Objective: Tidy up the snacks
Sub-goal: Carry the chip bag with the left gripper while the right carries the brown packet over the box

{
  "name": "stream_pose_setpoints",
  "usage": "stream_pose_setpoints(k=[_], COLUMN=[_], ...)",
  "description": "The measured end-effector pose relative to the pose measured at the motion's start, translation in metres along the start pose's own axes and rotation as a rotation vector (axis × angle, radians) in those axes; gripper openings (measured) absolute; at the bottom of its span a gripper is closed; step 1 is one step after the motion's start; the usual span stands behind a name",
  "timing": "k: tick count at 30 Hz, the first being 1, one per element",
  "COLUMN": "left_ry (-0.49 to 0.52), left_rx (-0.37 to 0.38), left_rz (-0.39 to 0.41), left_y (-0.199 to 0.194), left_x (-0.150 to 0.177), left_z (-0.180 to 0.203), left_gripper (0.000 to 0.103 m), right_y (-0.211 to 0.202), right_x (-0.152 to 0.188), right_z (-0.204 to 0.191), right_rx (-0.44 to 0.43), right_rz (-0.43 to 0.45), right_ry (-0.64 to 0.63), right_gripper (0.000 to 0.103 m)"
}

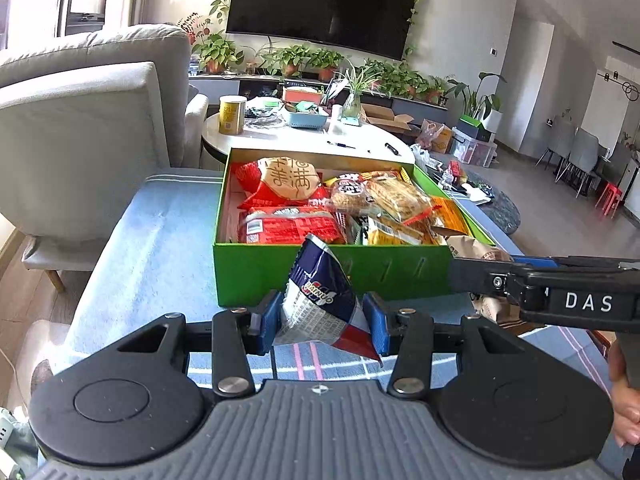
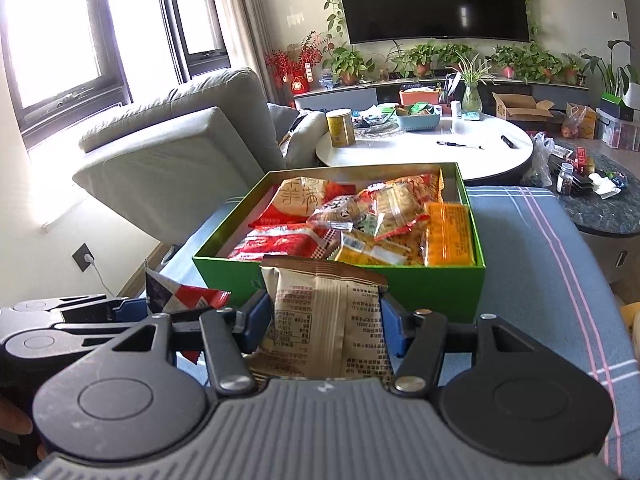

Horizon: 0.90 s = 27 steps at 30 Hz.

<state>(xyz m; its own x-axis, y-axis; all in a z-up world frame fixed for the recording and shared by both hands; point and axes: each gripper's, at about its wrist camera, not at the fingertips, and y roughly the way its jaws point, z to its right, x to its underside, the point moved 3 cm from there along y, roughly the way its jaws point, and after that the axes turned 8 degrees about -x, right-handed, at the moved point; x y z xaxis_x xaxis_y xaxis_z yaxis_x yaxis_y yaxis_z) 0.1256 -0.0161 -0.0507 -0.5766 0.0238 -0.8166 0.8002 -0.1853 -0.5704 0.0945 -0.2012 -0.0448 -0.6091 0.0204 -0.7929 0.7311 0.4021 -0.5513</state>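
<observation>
A green box [image 1: 320, 276] [image 2: 440, 284] holding several snack packets stands on a blue checked cloth. My left gripper [image 1: 322, 322] is shut on a blue, white and red snack packet [image 1: 320, 300], held just in front of the box's near wall. That packet [image 2: 180, 296] also shows at the left of the right wrist view. My right gripper [image 2: 324, 322] is shut on a beige snack packet [image 2: 320, 316], also before the near wall. The beige packet [image 1: 476, 250] and the right gripper's arm show at the right of the left wrist view, near the box's right corner.
A grey armchair [image 1: 88, 140] [image 2: 180, 160] stands left of the box. Behind it is a round white table [image 1: 304, 136] [image 2: 424, 148] with a yellow can [image 1: 232, 114] [image 2: 341, 128], a blue basket and pens. A dark marble side table [image 2: 600, 200] sits to the right. A hand [image 1: 624, 400] grips the right tool.
</observation>
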Motion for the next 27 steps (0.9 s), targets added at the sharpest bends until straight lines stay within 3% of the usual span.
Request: stream_pose_setpoints(k=[27], left_ry=[0.037], left_rx=[-0.024], left_rz=[0.056], left_y=[0.043], left_x=[-0.069], left_z=[0.003], left_gripper=[0.042], right_y=[0.035], right_x=[-0.062], right_z=[0.011], right_rx=[0.043], right_rz=[0.109], right_ry=[0.039], right_gripper=[0.086])
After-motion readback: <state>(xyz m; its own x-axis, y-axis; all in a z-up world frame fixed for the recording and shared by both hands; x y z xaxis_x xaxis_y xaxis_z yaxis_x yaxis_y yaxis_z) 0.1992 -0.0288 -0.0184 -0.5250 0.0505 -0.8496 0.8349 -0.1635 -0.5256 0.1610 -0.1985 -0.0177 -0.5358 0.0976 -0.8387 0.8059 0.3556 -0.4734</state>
